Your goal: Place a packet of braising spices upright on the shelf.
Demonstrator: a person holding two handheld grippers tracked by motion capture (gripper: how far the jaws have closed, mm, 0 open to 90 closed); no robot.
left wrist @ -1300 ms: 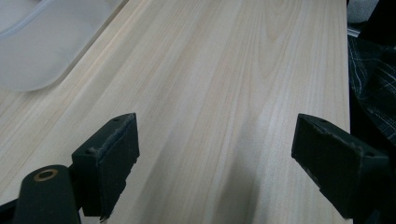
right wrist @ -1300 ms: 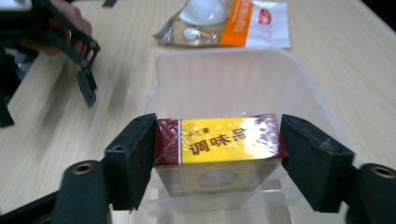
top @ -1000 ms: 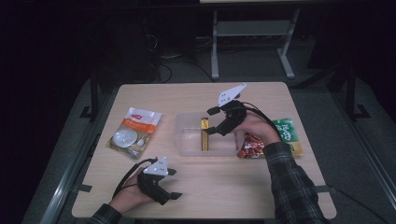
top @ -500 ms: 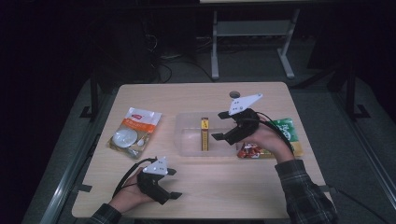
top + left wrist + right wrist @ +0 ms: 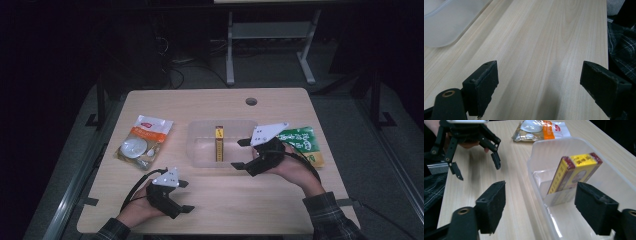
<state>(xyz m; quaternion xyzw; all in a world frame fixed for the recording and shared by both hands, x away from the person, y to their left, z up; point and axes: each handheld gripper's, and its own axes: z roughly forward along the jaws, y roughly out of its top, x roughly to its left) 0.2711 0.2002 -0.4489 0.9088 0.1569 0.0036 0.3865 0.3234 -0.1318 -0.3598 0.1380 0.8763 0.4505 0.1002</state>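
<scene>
Right gripper (image 5: 239, 153) jaws wide, just been closing, empty; square them around bin (image 5: 537, 155) wall before closing.

The right gripper (image 5: 242, 153) is held level with jaws apart, just narrowed; the left gripper (image 5: 185, 196) rests open.

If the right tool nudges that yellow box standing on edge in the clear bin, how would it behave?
The slim yellow cardboard box stands on a narrow edge, leaning slightly, so it would probably tip over easily. It looks stiff and likely light. The translucent plastic bin seems smooth, so the box may also slide.
</scene>
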